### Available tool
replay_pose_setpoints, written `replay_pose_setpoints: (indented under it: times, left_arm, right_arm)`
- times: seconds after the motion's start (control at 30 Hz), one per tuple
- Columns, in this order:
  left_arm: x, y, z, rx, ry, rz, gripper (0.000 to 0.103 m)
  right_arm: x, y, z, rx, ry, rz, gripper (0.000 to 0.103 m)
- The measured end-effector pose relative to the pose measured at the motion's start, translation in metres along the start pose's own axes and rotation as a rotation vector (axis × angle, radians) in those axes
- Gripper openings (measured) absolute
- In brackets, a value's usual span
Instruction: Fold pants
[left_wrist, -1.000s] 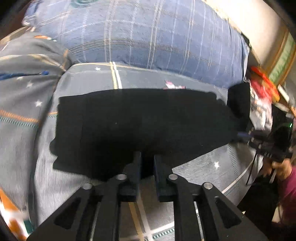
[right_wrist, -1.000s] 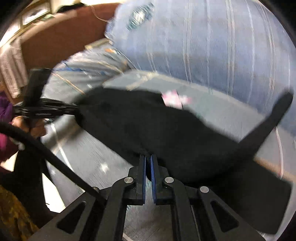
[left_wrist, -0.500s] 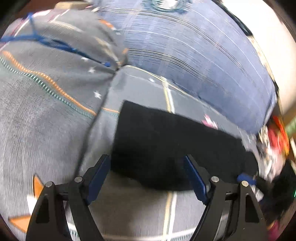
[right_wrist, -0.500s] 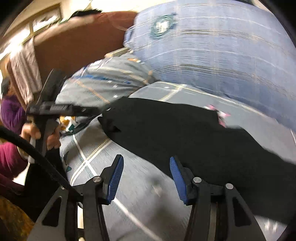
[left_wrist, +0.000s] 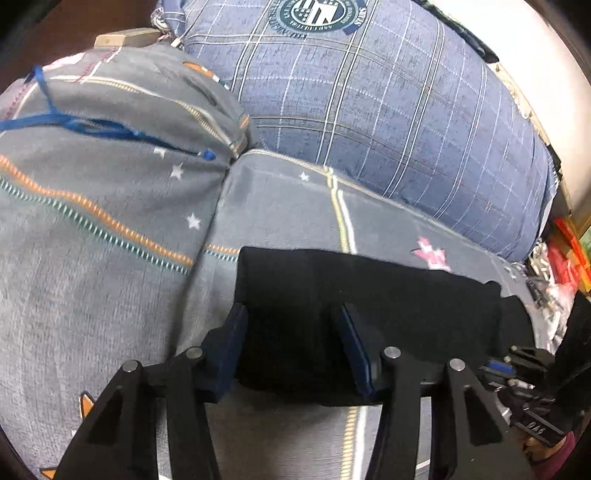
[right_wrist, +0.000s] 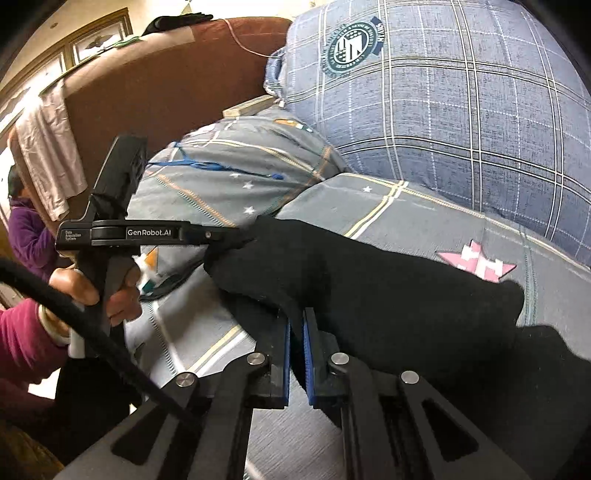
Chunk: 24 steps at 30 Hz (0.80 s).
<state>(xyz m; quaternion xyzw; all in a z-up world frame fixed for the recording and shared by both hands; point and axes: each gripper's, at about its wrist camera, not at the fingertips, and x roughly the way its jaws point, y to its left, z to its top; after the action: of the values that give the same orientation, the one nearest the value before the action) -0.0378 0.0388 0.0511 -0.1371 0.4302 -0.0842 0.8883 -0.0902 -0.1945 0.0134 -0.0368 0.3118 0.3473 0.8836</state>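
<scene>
The black pants (left_wrist: 369, 306) lie folded in a long strip on the grey star-print bedsheet (left_wrist: 295, 206). My left gripper (left_wrist: 291, 332) is open, its jaws straddling the near left end of the pants. In the right wrist view the pants (right_wrist: 388, 288) run from the left gripper (right_wrist: 236, 236) across to the right. My right gripper (right_wrist: 295, 332) is shut on the near edge of the pants, with cloth pinched between the blue pads.
A big blue plaid pillow (left_wrist: 388, 103) lies behind the pants. A grey star-print pillow (left_wrist: 92, 166) bulges at the left. A brown headboard (right_wrist: 166, 81) stands behind. Clutter (left_wrist: 561, 266) sits past the bed's right edge.
Both grippers let go of the pants about half a second ago. The left stays open and has moved onto the left end. The right has closed again on the near edge.
</scene>
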Motion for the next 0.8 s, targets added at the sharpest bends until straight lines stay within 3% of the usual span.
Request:
replay_pose_setpoints:
  times: [0.1,0.27,0.33,0.37,0.4,0.5,0.57,0.67,0.77,0.8]
  left_arm:
    - [0.018,0.011,-0.003,-0.039,0.032,0.037,0.051]
    - [0.016,0.017,-0.003,-0.068,0.035,0.064,0.051]
    - [0.004,0.014,-0.001,-0.05,0.008,0.095,0.051]
    - [-0.003,0.01,-0.001,-0.039,-0.004,0.098,0.052]
    - [-0.01,0.007,-0.001,-0.03,-0.016,0.095,0.058]
    - [-0.026,-0.007,-0.001,-0.007,-0.057,0.065,0.075]
    - [-0.028,-0.021,0.0,0.011,-0.064,0.022,0.076]
    - [-0.02,-0.047,-0.001,0.05,-0.043,-0.035,0.076]
    - [-0.001,-0.071,-0.008,0.096,0.004,-0.059,0.077]
    - [0.005,-0.077,-0.011,0.118,0.013,-0.059,0.077]
  right_arm:
    - [0.028,-0.005,-0.014,0.034,0.059,-0.019,0.007]
    - [0.027,-0.005,-0.014,0.091,0.029,-0.016,0.01]
    - [0.023,-0.005,-0.014,0.113,0.051,-0.002,0.018]
    - [0.016,-0.009,-0.015,0.138,0.059,0.023,0.031]
    - [0.008,-0.012,-0.015,0.154,0.051,0.021,0.043]
    - [-0.037,-0.029,-0.017,0.199,-0.044,-0.027,0.057]
    - [-0.062,-0.05,-0.013,0.252,-0.097,-0.083,0.063]
    - [-0.076,-0.081,-0.002,0.32,-0.134,-0.183,0.064]
    - [-0.058,-0.1,0.01,0.348,-0.103,-0.159,0.066]
    - [-0.045,-0.105,0.013,0.346,-0.064,-0.157,0.062]
